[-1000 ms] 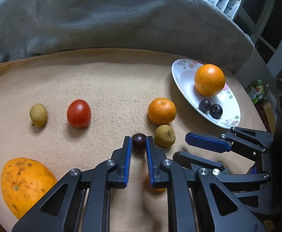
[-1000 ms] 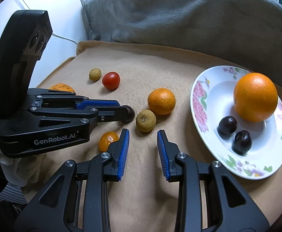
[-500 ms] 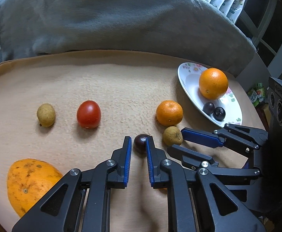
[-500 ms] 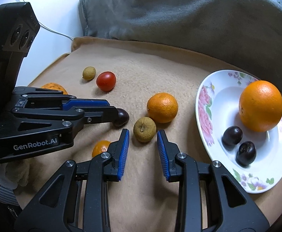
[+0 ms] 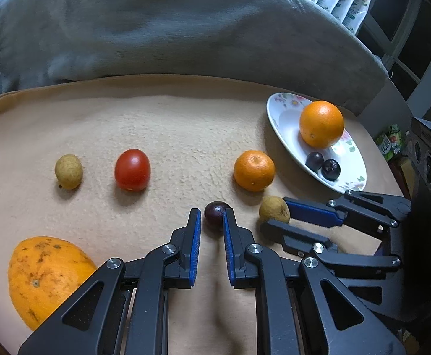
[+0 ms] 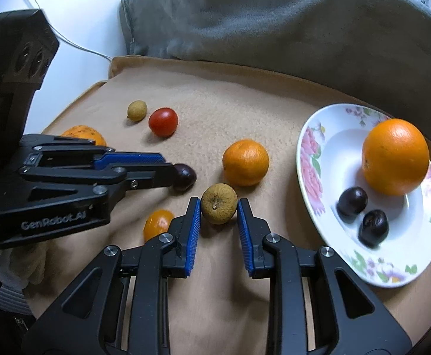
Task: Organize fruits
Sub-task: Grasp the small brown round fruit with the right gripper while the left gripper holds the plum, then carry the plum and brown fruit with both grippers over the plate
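Observation:
My left gripper (image 5: 211, 216) is shut on a small dark plum (image 5: 215, 213) just above the tan blanket; in the right wrist view the plum (image 6: 184, 176) pokes out of its tip. My right gripper (image 6: 219, 210) is closing its jaws on a brownish round fruit (image 6: 218, 204), and both blue pads touch its sides. The left wrist view shows that fruit (image 5: 273, 210) between the right gripper's fingers. A flowered white plate (image 6: 327, 153) to the right holds a big orange (image 6: 395, 156) and two dark plums (image 6: 352, 201).
Loose on the blanket lie a tangerine (image 6: 245, 162), a red tomato (image 5: 132, 169), a small yellowish fruit (image 5: 68, 171), a large spotted orange fruit (image 5: 47, 275) and a small orange kumquat (image 6: 158, 224). A grey cushion (image 5: 186, 29) bounds the far side.
My right gripper has moved forward to the brownish fruit and narrowed its jaws onto it. The left gripper still holds the dark plum in about the same place.

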The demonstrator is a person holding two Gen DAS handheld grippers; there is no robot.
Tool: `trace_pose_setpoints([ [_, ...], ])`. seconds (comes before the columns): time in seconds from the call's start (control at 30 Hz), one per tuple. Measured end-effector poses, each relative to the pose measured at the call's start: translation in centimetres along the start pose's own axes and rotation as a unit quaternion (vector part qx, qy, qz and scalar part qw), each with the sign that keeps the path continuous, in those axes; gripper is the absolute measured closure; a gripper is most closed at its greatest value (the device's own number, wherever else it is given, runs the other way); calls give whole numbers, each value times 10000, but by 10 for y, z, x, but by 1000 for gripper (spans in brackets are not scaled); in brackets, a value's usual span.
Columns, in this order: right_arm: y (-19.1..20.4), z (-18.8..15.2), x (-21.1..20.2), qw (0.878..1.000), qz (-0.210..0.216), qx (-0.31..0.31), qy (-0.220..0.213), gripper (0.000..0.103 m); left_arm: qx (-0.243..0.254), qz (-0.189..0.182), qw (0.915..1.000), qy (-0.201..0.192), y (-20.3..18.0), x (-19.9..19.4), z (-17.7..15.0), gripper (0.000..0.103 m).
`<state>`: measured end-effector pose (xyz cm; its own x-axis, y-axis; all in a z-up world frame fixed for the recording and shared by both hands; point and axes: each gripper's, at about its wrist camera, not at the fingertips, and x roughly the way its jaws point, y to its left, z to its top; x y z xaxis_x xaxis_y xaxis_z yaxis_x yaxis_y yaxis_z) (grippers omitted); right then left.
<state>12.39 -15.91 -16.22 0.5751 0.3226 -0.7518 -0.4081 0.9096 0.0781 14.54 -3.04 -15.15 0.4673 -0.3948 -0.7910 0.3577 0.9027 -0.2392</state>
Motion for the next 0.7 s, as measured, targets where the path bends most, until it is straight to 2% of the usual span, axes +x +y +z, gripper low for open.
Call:
trace_pose_setpoints([
  [0.27,-8,-9,-22,9998,82,139,-146,77,156,74,9998,75,-12,6,2,89],
  [0.37,-12,-10,-27,9996,112,198,-195,77,212,113,9997,93,-17,9,4,82],
  [0.43,-14,-12,-29,9994,128,243,-216,77,219,160,9995,143,-20,11,4,70],
  [0.7,-20,-16,-38,9987,181,351,-336,77,297,356,9988,173,-24,20,3,69],
])
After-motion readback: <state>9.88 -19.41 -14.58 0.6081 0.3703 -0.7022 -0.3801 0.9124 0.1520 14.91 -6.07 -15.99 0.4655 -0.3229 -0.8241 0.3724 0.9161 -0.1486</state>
